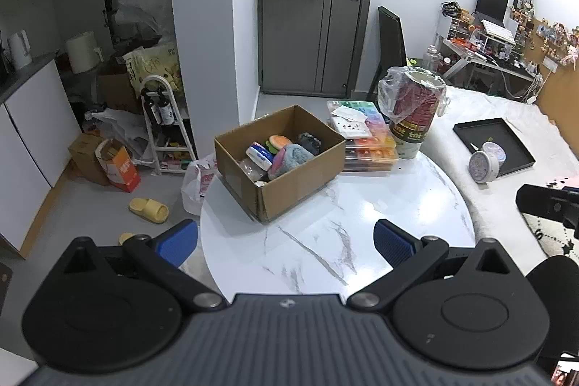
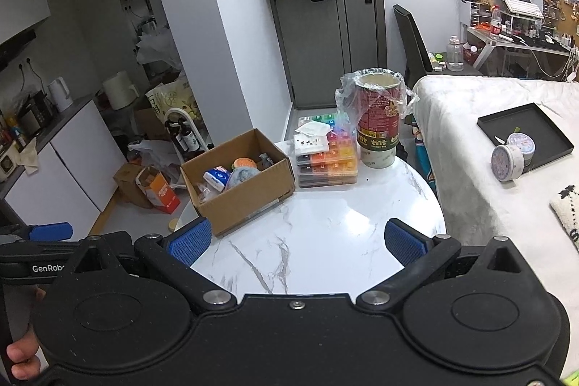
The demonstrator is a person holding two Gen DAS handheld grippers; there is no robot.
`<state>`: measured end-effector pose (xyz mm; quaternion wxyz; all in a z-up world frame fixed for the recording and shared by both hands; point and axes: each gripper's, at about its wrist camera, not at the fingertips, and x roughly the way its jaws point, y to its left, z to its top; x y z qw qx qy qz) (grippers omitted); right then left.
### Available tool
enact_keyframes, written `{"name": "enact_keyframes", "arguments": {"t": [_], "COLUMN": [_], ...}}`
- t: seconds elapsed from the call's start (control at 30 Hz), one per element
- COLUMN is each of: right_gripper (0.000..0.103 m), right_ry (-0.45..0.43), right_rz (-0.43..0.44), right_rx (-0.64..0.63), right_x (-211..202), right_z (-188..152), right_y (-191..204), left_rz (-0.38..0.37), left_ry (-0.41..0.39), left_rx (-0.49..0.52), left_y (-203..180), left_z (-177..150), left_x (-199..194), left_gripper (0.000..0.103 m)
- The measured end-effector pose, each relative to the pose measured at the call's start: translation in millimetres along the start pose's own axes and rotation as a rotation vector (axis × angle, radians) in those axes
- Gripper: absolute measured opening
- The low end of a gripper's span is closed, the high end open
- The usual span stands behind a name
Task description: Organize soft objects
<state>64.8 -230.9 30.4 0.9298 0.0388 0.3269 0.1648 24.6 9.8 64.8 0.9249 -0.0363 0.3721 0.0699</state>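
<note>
Both tools are spread apart and hold nothing: the left tool [image 1: 286, 243] and the right tool [image 2: 296, 241] hover over the bare near desk [image 1: 325, 241]. The soft things [image 1: 286, 151] lie in the cardboard box [image 1: 300, 183], ahead and slightly left. Likely next: reach into it.

Glossy white marble-look table [image 1: 362, 205], grey veins, light glaring off it. On it, a matt brown corrugated cardboard box [image 1: 289, 183] holds fuzzy plush toys [image 1: 289, 158]. Beside it, clear shiny plastic organizer trays [image 1: 369, 147] and a printed paper tub [image 1: 412, 118] under crinkly transparent film. Left gripper [image 1: 286, 241] and right gripper [image 2: 296, 239]: matt black plastic, ribbed blue rubbery pads [image 2: 190, 239], bright metal pivot pins. Off to the side, soft white cloth bedspread [image 2: 470, 118] and matt black tray [image 2: 524, 132].
</note>
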Motion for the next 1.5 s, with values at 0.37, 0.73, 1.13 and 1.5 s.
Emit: {"name": "enact_keyframes", "arguments": {"t": [0.37,0.73,1.13,1.5], "right_gripper": [0.103,0.103,0.103,0.103], "right_ry": [0.008,0.015,0.022,0.029], "right_rz": [0.010,0.002,-0.009,0.004], "right_rx": [0.010,0.010,-0.007,-0.013], "right_x": [-1,2,10,24], "right_z": [0,2,0,4], "right_y": [2,2,5,10], "left_rz": [-0.015,-0.010,-0.027,-0.049], "left_ry": [-0.001,-0.006,0.001,-0.024], "left_rx": [-0.003,-0.001,0.006,-0.025], "left_y": [2,2,5,11], "left_z": [3,6,5,7], "left_x": [3,4,9,16], "left_gripper": [0.103,0.103,0.103,0.103]}}
